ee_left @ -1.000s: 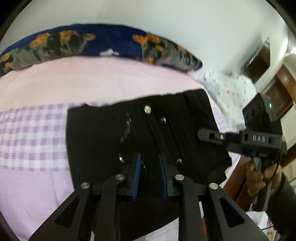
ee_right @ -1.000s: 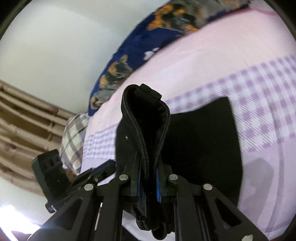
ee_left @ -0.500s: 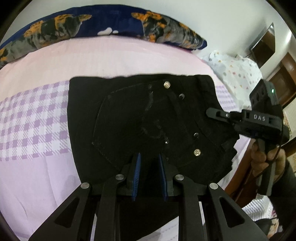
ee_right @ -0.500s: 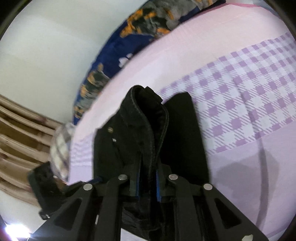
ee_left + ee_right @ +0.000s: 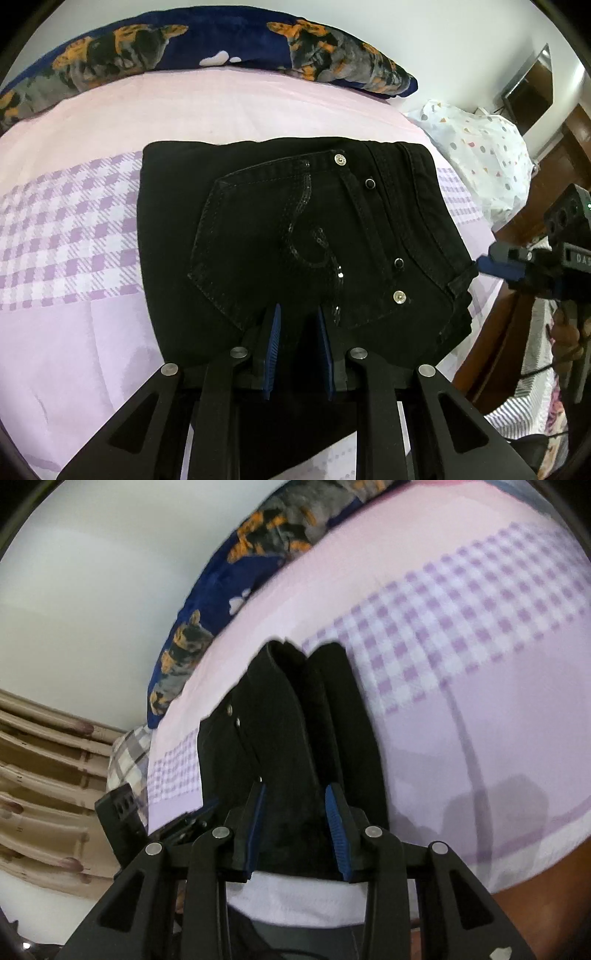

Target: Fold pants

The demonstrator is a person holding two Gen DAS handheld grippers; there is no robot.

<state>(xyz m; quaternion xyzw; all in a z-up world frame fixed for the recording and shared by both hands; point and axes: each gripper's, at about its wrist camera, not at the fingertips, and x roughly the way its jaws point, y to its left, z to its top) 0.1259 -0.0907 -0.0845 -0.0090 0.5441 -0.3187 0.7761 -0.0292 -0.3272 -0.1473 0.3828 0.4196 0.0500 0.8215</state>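
The black pants (image 5: 295, 229) lie folded on the pink and purple-checked bed sheet (image 5: 74, 229), with a sequinned back pocket facing up. My left gripper (image 5: 299, 347) sits at their near edge, its blue pads closed on black fabric. My right gripper (image 5: 484, 264) is at the pants' right edge, held by a person's hand (image 5: 565, 332). In the right wrist view the right gripper (image 5: 297, 812) has its jaws opening. The waistband fold (image 5: 284, 738) lies loosely between the pads, which stand off the cloth.
A blue cushion (image 5: 229, 48) with an orange and grey print lines the far side of the bed. A white spotted pillow (image 5: 476, 147) lies at the right, beside dark wooden furniture (image 5: 554, 155). The mattress edge (image 5: 303, 897) is just below my right gripper. A beige curtain (image 5: 44, 775) hangs at the left.
The raised part of the pants came down flat, pocket side up. My right gripper's pads spread off the waistband fold and it drew back to the right edge. The left grip is unchanged.
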